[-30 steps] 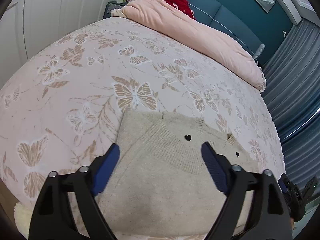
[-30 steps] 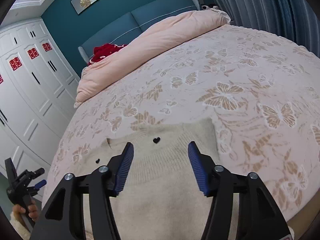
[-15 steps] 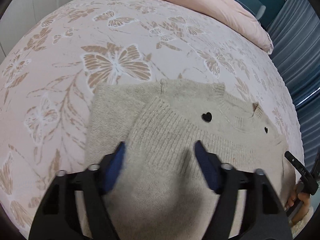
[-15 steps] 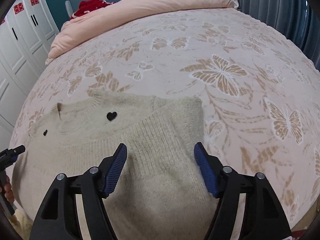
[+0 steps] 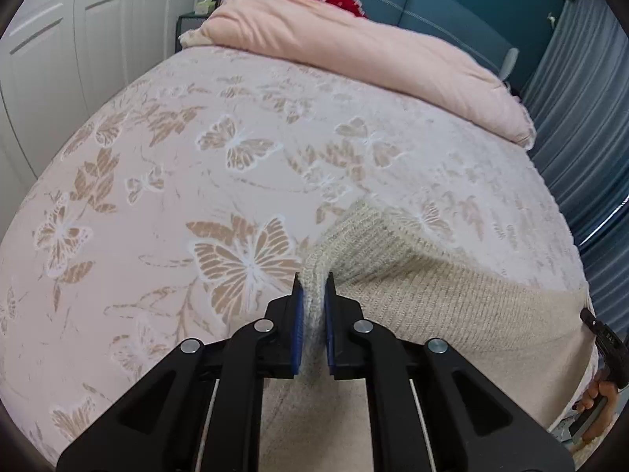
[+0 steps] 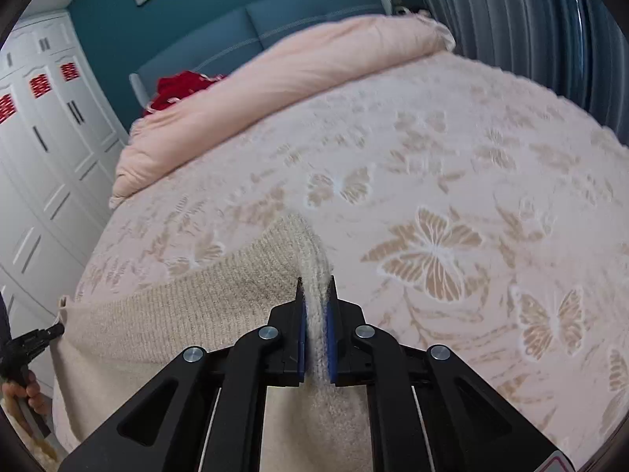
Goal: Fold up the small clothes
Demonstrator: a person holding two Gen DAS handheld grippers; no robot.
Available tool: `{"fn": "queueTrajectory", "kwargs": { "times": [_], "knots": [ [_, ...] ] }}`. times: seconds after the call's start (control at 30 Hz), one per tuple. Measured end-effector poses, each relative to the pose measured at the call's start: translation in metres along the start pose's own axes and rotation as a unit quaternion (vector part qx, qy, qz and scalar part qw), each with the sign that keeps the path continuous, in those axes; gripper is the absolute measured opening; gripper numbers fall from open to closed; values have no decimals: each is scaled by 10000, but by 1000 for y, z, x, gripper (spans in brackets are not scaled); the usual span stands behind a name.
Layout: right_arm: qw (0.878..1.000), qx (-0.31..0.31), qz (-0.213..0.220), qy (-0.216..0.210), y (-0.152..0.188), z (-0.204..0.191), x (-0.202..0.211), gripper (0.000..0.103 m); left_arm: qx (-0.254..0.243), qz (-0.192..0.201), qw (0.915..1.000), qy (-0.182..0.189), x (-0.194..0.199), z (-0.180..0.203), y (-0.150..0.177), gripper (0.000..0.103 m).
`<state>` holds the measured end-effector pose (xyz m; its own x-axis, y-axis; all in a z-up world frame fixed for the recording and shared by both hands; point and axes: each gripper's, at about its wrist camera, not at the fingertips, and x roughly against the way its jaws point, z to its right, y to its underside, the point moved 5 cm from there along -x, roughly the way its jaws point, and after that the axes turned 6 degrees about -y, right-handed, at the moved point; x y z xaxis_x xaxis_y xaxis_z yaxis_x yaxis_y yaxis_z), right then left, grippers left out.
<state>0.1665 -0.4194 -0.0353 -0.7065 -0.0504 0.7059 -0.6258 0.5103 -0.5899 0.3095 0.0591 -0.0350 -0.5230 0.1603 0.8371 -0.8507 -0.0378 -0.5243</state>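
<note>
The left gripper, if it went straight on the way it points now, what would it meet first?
The left gripper is already shut on the beige knitted sweater. Beyond that fold, its line probably meets the pink butterfly-patterned bedspread; depth is unclear.

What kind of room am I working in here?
A bedroom, most likely: the sweater lies on a bed with a butterfly bedspread, a rolled pink duvet sits against a blue headboard, and white wardrobe doors stand alongside.

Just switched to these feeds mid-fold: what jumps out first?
Both grippers are shut on the beige sweater: the left gripper pinches one bunched edge and the right gripper the other, lifting the knit off the butterfly bedspread. Beyond it, a pink duvet lies along the head of the bed.
</note>
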Motion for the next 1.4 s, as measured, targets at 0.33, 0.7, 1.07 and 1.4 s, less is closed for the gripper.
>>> {"fn": "queueTrajectory", "kwargs": {
  "times": [0.33,0.7,1.07,1.4],
  "knots": [
    [9976,-347,-465,376,33,26,-41,16,-283,-493,9953,-781,-55,-5,50,19],
    [9773,1118,-1092,-1432,172,-180,-5,17,-348,-409,9985,137,34,82,154,56],
    [9964,-242,-650,494,163,40,41,0,-373,-489,9974,-381,30,5,197,56],
    [9989,-235,-405,86,171,-1,79,14,-78,-247,9991,-338,63,19,209,66]
  ]
}}
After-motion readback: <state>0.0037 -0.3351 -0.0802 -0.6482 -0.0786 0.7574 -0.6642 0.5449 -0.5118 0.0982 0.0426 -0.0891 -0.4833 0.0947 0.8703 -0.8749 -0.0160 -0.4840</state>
